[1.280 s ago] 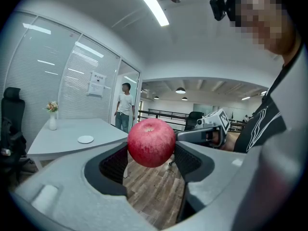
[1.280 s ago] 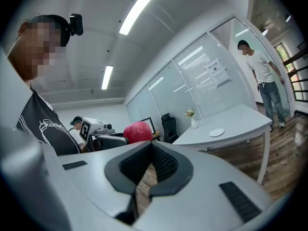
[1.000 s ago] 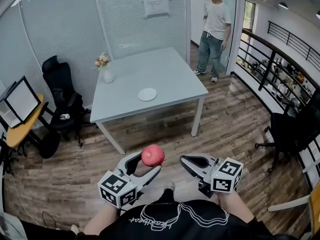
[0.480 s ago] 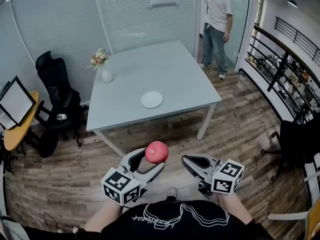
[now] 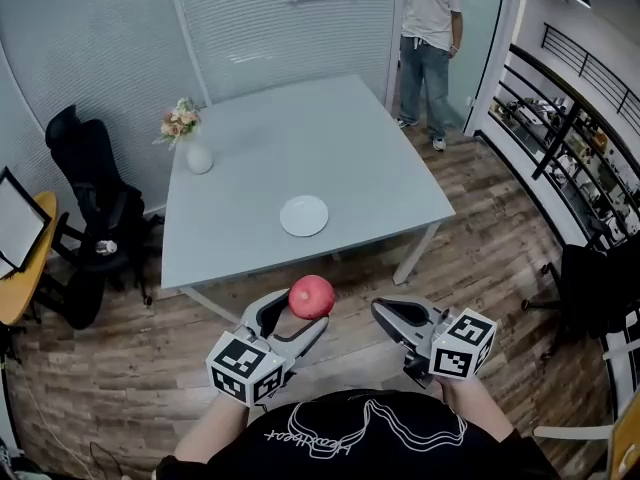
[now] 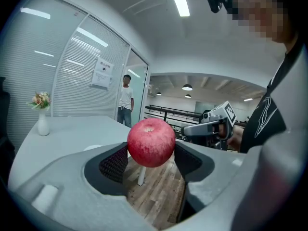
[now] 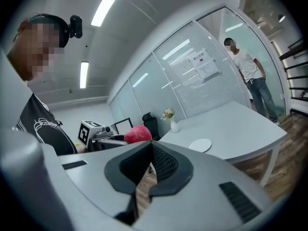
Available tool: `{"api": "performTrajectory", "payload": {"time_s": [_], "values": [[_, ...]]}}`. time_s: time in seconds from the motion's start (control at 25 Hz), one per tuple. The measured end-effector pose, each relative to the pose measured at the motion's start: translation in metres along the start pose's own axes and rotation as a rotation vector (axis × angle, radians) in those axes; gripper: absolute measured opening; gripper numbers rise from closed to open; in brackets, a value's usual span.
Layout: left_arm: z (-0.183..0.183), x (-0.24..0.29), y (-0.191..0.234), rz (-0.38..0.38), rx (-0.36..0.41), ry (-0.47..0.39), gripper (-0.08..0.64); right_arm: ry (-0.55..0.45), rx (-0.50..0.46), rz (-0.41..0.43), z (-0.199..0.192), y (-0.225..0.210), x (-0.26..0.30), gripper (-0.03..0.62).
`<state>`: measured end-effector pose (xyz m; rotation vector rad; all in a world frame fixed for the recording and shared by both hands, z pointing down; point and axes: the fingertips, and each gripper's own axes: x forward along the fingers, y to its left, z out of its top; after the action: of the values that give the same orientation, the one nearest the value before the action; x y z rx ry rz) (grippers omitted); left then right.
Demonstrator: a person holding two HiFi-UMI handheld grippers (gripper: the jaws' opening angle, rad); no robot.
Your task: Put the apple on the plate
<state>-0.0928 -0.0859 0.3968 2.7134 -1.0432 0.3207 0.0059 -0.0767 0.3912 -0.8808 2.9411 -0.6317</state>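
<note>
— What is cut off?
— Beyond the big pale grey square table [image 5: 380, 168], a standing person [image 5: 428, 38] loses the head at the frame's top.
— Containers?
— A round white plate [image 5: 304, 215] lies on the table; a small white vase [image 5: 199, 158] holds flowers.
— The apple?
— The left gripper [image 5: 300, 316] pinches the round red apple [image 5: 311, 297] between its jaws, short of the table. The right gripper's [image 5: 380, 310] jaws press together, empty.

An office: glass partitions [image 5: 100, 58], table [image 5: 380, 168], swivel chair [image 5: 85, 168].
</note>
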Motion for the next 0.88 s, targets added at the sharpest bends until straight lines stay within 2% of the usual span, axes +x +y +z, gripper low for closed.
{"api": "performTrajectory", "payload": {"time_s": [0.28,0.64,0.88], "values": [[-0.010,0.026,0.047,0.019,-0.080,0.006,0.310,0.069,0.033,-0.038,-0.006,-0.041,0.027,0.008],[0.008,0.085,0.103,0.076,-0.092,0.029,0.310,0.126,0.038,0.043,0.024,-0.110,0.076,0.008],[0.017,0.115,0.148,0.124,-0.121,0.037,0.310,0.114,0.064,0.081,0.044,-0.147,0.112,0.008]]}}
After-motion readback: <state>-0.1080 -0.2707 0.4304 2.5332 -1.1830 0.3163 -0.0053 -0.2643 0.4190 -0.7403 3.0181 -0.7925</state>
